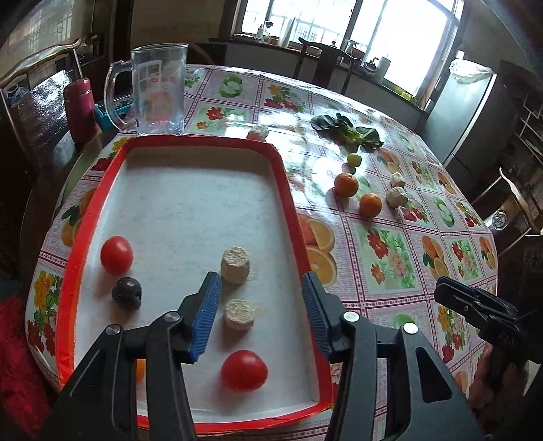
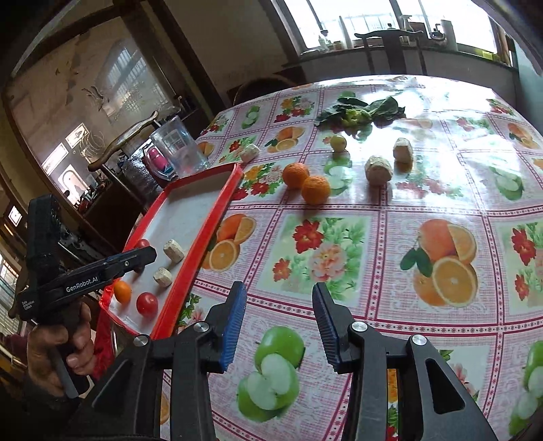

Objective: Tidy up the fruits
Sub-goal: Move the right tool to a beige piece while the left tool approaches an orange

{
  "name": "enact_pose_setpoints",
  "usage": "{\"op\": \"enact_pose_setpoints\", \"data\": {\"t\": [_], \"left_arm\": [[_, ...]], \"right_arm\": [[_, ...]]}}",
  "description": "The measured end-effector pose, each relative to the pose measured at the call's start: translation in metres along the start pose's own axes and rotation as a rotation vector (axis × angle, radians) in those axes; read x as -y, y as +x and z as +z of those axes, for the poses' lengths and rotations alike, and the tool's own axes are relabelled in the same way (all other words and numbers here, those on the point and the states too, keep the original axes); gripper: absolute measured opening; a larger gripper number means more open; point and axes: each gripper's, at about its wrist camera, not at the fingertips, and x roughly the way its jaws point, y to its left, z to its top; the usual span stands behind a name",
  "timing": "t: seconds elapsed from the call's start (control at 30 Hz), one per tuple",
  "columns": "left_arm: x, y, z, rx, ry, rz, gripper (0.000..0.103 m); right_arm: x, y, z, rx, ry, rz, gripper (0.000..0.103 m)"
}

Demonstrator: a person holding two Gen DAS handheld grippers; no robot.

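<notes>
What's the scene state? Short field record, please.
tray: red-rimmed tray, near table edge
in tray: two tomatoes, dark plum, two pale chunks, small orange
on table: two oranges, green fruit, leafy greens
left claw: open, empty, over tray
right claw: open, empty, over tablecloth

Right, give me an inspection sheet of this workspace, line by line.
Surface: round table under a glossy fruit-print cloth.
Job's things: red-rimmed tray holds two tomatoes, a dark fruit, two beige chunks and a small orange; two oranges and a green fruit lie on the cloth.
Clutter: leafy greens, three beige chunks, clear jug.
Grippers: left claw open over the tray, empty; right claw open over the cloth, empty.
Cables: nothing seen.
Surroundings: chairs, window.
</notes>
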Motion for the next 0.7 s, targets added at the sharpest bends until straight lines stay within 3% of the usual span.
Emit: {"op": "enact_pose_setpoints", "data": {"t": [0.37, 0.7], "left_arm": [[0.048, 0.015, 0.004, -0.030, 0.091, -0.036, 0.050], [0.081, 0.042, 0.014, -0.068, 0.132, -0.077, 0.050]], "right_arm": [[0.033, -0.005, -0.001, 0.005, 0.028, -0.045, 0.043], [0.064, 0.014, 0.022, -0.012, 0.033, -0.101, 0.043]]}}
